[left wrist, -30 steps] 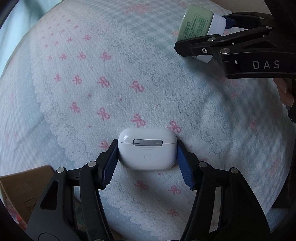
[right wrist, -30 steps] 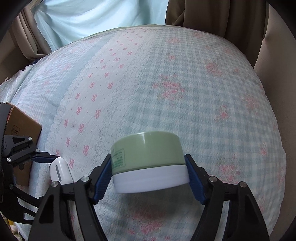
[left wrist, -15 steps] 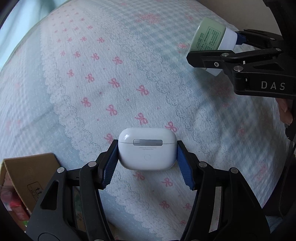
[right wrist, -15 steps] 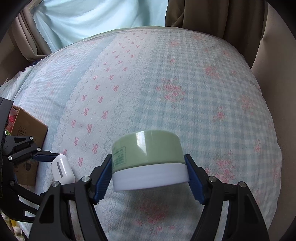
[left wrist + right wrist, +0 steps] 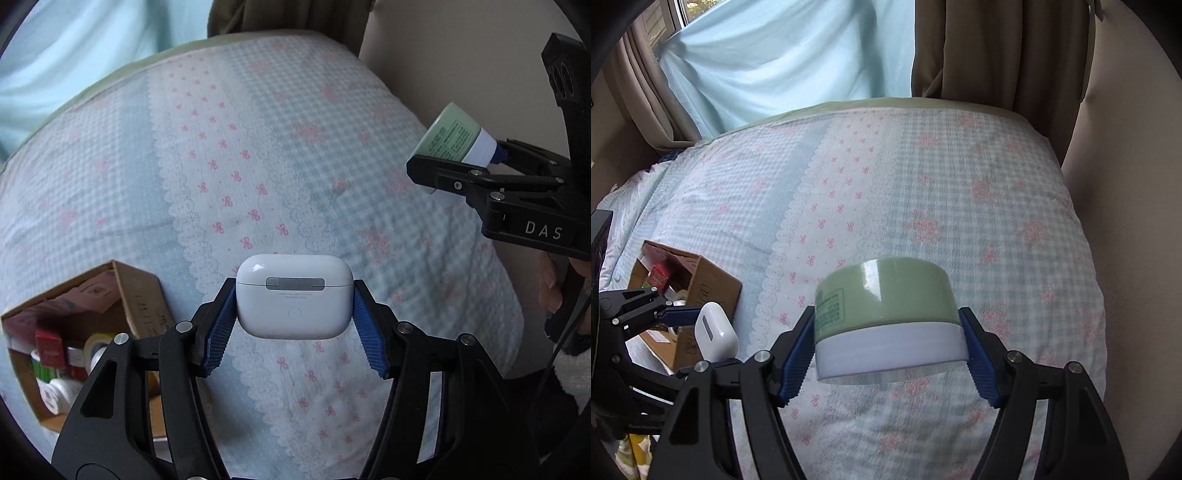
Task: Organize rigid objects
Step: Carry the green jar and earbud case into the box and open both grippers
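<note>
My left gripper [image 5: 293, 325] is shut on a white earbuds case [image 5: 293, 295] and holds it in the air above the bed. The case also shows in the right wrist view [image 5: 714, 330], at the left. My right gripper [image 5: 888, 349] is shut on a round green jar with a white base [image 5: 886, 315], also held above the bed. The jar shows in the left wrist view [image 5: 452, 138] at the far right. An open cardboard box [image 5: 88, 332] holding several small packages sits on the bed at the lower left, just left of the case.
The bed has a checked quilt with pink bows [image 5: 923, 221]. Curtains [image 5: 798, 55] hang behind it and a beige wall [image 5: 1115, 147] stands on the right. The box also shows in the right wrist view [image 5: 701, 284].
Both grippers have risen and drawn back from the bed with their objects still held. More of the bed, the curtains and the inside of the box have come into view.
</note>
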The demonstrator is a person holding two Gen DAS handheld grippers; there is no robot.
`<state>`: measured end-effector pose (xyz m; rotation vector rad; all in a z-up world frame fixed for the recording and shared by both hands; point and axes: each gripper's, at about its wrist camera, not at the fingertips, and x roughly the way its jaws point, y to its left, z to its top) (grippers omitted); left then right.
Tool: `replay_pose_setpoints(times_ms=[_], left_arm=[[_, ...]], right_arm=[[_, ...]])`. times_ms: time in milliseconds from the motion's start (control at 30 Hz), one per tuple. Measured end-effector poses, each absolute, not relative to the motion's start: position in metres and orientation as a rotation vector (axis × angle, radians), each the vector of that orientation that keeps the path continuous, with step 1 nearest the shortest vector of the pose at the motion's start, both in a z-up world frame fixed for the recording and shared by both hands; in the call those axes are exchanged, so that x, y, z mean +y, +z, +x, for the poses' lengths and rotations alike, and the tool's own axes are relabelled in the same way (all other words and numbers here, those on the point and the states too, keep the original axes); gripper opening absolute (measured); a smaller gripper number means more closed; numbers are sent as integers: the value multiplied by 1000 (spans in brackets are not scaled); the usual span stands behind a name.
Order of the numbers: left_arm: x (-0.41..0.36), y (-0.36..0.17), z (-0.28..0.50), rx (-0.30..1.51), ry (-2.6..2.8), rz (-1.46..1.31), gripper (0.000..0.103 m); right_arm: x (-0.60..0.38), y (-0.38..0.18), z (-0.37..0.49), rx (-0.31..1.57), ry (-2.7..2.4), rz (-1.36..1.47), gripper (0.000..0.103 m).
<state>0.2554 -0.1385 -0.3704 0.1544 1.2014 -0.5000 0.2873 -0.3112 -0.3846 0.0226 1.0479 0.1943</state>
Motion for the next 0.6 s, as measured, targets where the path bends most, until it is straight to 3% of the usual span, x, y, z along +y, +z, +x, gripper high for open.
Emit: replay_pose_setpoints(times_ms=[300, 600], left_arm=[[-83, -265, 214, 1068, -476, 83, 57], [11, -227, 200, 1045, -487, -12, 57]], right_arm=[[-268, -282, 246, 968, 234, -15, 70], [-190, -232, 206, 976, 239, 5, 69]])
